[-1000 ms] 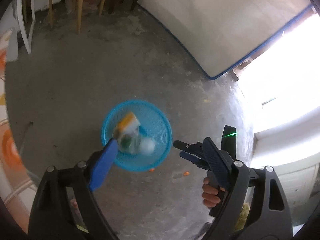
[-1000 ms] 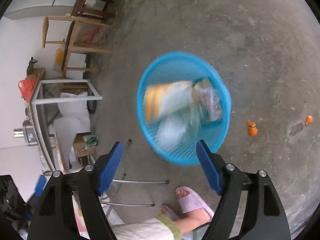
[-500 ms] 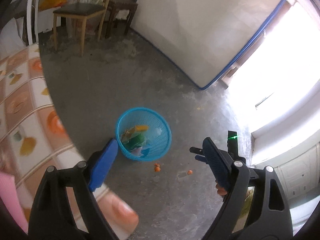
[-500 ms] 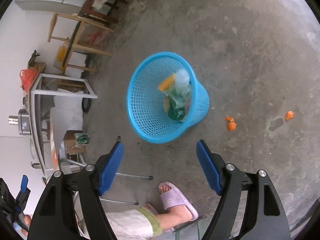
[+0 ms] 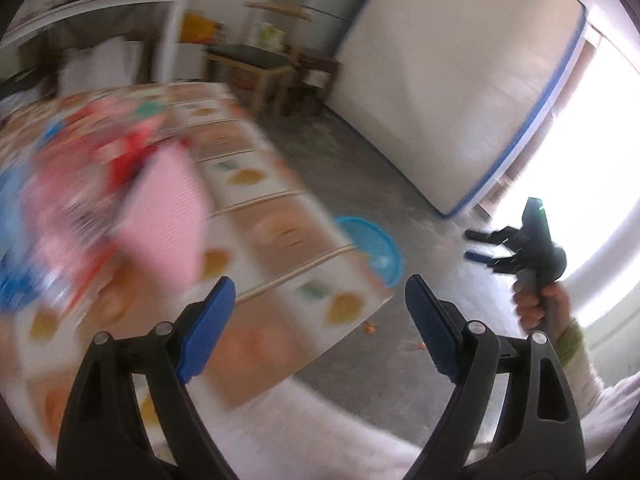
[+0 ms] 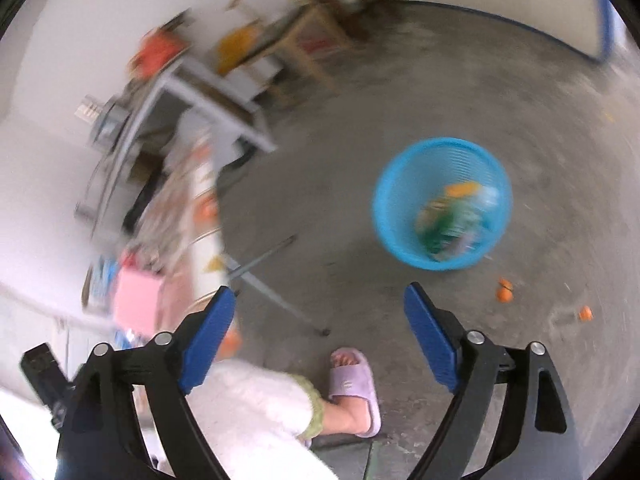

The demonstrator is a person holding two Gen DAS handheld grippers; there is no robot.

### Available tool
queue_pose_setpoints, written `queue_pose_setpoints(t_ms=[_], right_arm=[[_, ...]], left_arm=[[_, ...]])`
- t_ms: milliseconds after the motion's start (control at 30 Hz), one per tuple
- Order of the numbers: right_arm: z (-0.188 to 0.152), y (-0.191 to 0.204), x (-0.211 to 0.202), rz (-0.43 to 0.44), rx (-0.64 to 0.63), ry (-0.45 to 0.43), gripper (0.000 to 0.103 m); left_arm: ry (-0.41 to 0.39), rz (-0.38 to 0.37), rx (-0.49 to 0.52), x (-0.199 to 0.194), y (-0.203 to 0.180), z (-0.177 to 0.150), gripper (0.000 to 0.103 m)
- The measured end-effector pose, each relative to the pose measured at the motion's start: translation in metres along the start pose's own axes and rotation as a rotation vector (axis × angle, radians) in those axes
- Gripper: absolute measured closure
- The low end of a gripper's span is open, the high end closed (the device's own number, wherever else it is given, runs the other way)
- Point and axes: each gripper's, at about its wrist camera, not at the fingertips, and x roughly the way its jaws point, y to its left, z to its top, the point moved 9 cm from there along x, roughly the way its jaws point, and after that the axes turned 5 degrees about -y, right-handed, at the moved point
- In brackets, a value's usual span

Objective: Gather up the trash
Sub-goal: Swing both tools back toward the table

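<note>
Hiding blue basket (image 5: 384,256): table (image 5: 280,248) edge (blurred).

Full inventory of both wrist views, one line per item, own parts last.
Round blue plastic mesh basket: 1, blue, on the grey concrete floor; blurred wrappers (orange, green, clear) inside.
Small orange scraps: about 3, orange, on the floor right of the basket.
Fruit-print tablecloth table: 1, white and orange, left of the basket.
Blurred pink flat item: 1, pink, on the table among red and blue clutter; too blurred to identify.
Wooden chairs: at least 2, brown, by the far wall.
White blue-edged panel: 1, leaning at the wall.
Lilac slipper: 1, on the person's foot.
Left hand-held gripper: open, empty.
Right hand-held gripper: open, empty.
</note>
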Motion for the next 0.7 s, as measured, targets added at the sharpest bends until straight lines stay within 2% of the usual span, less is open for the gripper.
queue_pose_setpoints(t_ms=[233, 400, 467, 567, 700], right_arm=[[-0.026, 0.146, 0.056, 0.185, -0.17, 0.161, 0.018], [-0.065, 0.235, 0.096, 0.238, -0.285, 0.25, 0.018], [-0.078, 0.267, 0.114, 0.209, -0.328, 0.278, 0.018], [-0.085, 0.305, 0.138, 0.143, -0.396, 0.265, 0.018], [-0.084, 0.332, 0.166, 0.074, -0.436, 0.26, 0.018]], left_arm=[[-0.068, 0.159, -0.109, -0.048, 0.083, -0.034, 0.02], [-0.143, 0.24, -0.089, -0.075, 0.108, -0.037, 0.02], [-0.161, 0.25, -0.082, -0.079, 0.112, -0.037, 0.02], [-0.174, 0.254, -0.084, -0.081, 0.12, -0.04, 0.02], [-0.177, 0.246, -0.093, -0.08, 0.126, -0.046, 0.02]])
